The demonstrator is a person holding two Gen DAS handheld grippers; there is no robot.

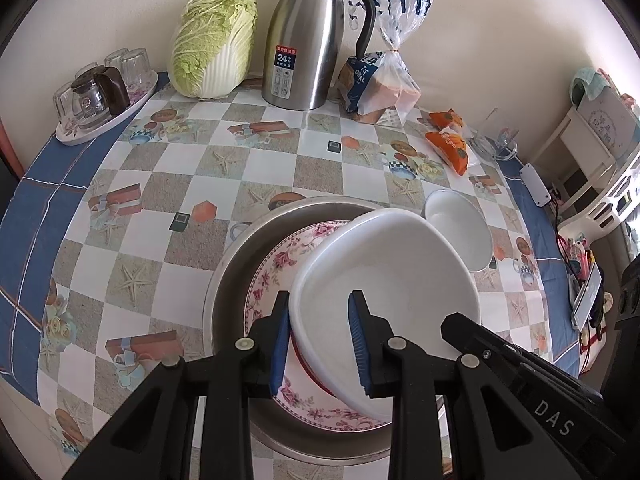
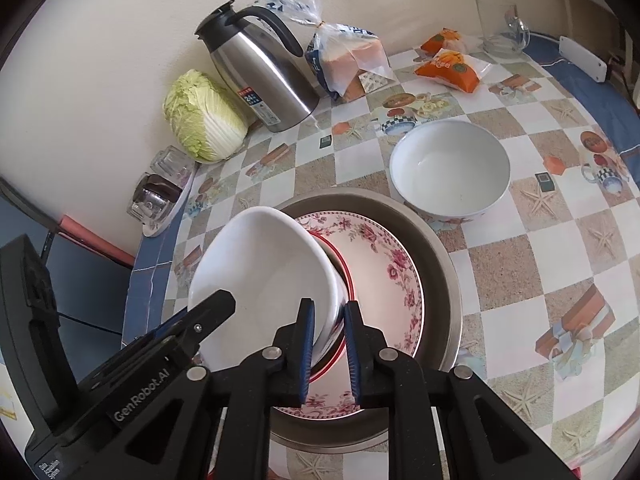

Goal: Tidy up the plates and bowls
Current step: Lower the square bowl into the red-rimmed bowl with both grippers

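Desk (image 1: 280,160) with checked cloth, blue border. Steel basin (image 1: 232,264) at near centre; floral plate (image 1: 276,264) lies inside it. White bowl (image 1: 384,280), tilted, is held over the plate by both tools: left tool (image 1: 318,344) clenched on the bowl's left rim, one pad outside the wall and one inside; right tool (image 2: 328,350) clenched on the opposite rim in the same way. A red-edged rim (image 2: 348,276) shows just under the bowl; whether it belongs to the bowl or to a second dish, cannot tell. Second bowl (image 2: 450,168), white inside with pattern on the outer wall, stands upright on the desk just beside the basin, on its far right. Along the wall at the back: cabbage (image 1: 214,44), steel jug (image 1: 308,40) with black lid and handle, bagged bread (image 1: 384,80), all standing close together. Two orange packets (image 1: 450,140) and a clear glass (image 1: 492,132) sit to the right of the bread. Oval tray (image 1: 104,116) at the far left carries upturned glasses and a small glass pot with a dark handle. White power strip (image 1: 534,186) lies at the desk's right edge.
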